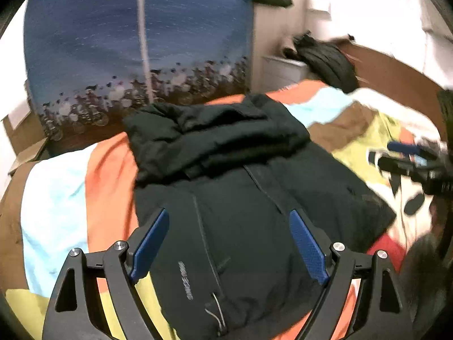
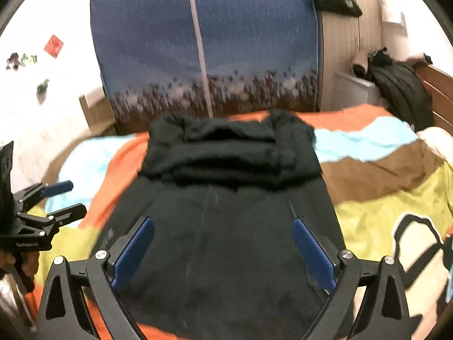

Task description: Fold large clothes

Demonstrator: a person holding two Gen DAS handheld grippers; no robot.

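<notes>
Black jacket [image 1: 240, 198], zip side up, lying flat on a bed with a multicoloured bedspread [image 1: 56, 198]; its far part is bunched in folds. Left gripper [image 1: 229, 218] and right gripper [image 2: 223, 226] above its near end, both spread wide, holding nothing. Blue fabric wardrobe [image 2: 203, 42] beyond the bed.

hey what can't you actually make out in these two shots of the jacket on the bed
- Black jacket: near hem is cut off by the bottom edge in both views, behind the left gripper and right gripper.
- Chest lettering: too blurred to read.
- Sleeves: hidden under the folded-over top part.
</notes>
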